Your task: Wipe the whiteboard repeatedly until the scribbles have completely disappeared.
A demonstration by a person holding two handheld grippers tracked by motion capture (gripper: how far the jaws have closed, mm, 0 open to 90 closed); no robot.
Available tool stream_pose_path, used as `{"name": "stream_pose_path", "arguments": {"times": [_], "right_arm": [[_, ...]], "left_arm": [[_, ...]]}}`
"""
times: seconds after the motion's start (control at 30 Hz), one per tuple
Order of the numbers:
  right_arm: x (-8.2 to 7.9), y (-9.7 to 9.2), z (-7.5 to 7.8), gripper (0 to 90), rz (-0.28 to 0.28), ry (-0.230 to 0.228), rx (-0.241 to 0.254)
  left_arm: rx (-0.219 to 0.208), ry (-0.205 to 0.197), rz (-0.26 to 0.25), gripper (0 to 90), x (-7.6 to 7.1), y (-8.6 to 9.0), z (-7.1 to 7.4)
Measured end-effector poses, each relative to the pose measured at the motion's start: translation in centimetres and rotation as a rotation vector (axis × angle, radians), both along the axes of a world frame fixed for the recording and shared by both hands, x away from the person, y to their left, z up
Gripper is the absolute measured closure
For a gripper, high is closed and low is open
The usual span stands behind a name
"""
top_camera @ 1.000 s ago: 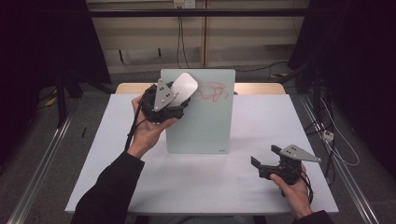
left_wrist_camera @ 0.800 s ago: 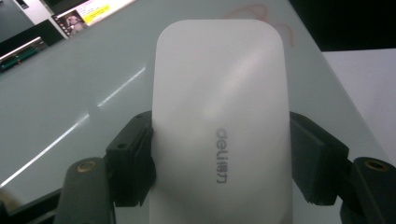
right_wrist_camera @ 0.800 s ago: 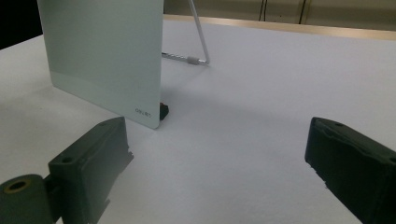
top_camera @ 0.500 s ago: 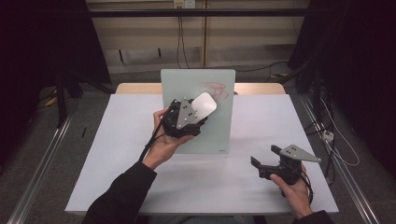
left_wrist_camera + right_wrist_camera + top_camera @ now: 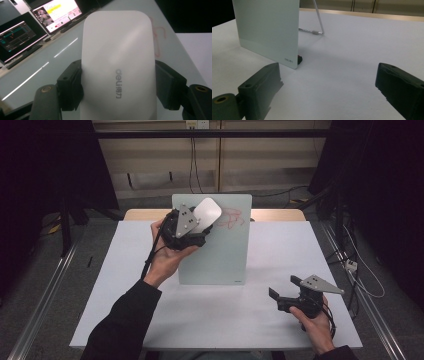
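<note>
White and smooth, the eraser sits clamped between the black jaws of the left gripper, its rounded-rectangle back stamped with a small grey brand mark that the left gripper view makes legible. The high view gives no such detail; there the eraser is a pale pad held up against the upper left part of the glass board, just beside a red scribble. Whether the pad touches the glass cannot be told. In the left gripper view the board's glossy face mirrors lit computer screens, and the red scribble shows faintly to the right of the eraser.

The right gripper rests low over the white table near its front right corner, well apart from the board, with its jaws spread wide and nothing between them. The right gripper view adds what the high view hides: the board stands tilted on a thin metal wire stand behind it, with a small printed logo at its lower corner and a dark foot with a spot of red just beside that corner. The table surface there looks matte and finely grained, and the jaw blocks are dull, moulded black.
</note>
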State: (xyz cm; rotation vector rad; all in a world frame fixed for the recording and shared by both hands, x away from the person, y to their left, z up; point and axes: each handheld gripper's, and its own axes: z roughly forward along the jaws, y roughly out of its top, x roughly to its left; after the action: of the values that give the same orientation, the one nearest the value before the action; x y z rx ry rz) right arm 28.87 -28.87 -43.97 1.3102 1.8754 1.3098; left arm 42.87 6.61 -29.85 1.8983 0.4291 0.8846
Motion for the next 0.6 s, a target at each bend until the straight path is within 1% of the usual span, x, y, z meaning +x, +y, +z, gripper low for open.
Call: {"name": "stream_pose_path", "arguments": {"times": [0.03, 0.1, 0.13, 0.17, 0.23, 0.3, 0.4, 0.5, 0.6], "right_arm": [[0.0, 0.0, 0.0, 5.9, -0.001, -0.002, 0.000], [0.0, 0.0, 0.0, 5.9, 0.000, -0.002, -0.001], [0.0, 0.0, 0.0, 5.9, 0.000, -0.001, -0.001], [0.0, 0.0, 0.0, 5.9, -0.001, -0.001, -0.002], [0.0, 0.0, 0.0, 5.9, -0.001, -0.001, -0.001], [0.0, 0.1, 0.0, 5.9, 0.001, -0.001, -0.002], [0.0, 0.0, 0.0, 5.9, 0.000, -0.001, -0.001], [0.0, 0.0, 0.0, 5.9, 0.001, -0.001, -0.001], [0.0, 0.0, 0.0, 5.9, 0.000, -0.001, 0.000]], "left_arm": [[0.005, -0.012, 0.006, 31.2, 0.1, 0.1, 0.2], [0.018, -0.018, 0.008, 31.2, 0.0, 0.1, 0.1], [0.036, -0.033, 0.014, 31.2, 0.0, -0.1, 0.0], [0.048, -0.038, 0.012, 31.2, -0.2, -0.3, -0.2], [0.056, -0.037, 0.001, 31.2, -0.3, -0.7, -0.5], [0.083, -0.045, -0.006, 31.2, -0.6, -1.3, -1.0], [0.100, -0.037, -0.034, 31.1, -1.0, -2.3, -1.9], [0.105, -0.015, -0.067, 31.1, -1.4, -3.2, -2.7], [0.124, -0.001, -0.100, 31.1, -1.8, -4.1, -3.8]]}}
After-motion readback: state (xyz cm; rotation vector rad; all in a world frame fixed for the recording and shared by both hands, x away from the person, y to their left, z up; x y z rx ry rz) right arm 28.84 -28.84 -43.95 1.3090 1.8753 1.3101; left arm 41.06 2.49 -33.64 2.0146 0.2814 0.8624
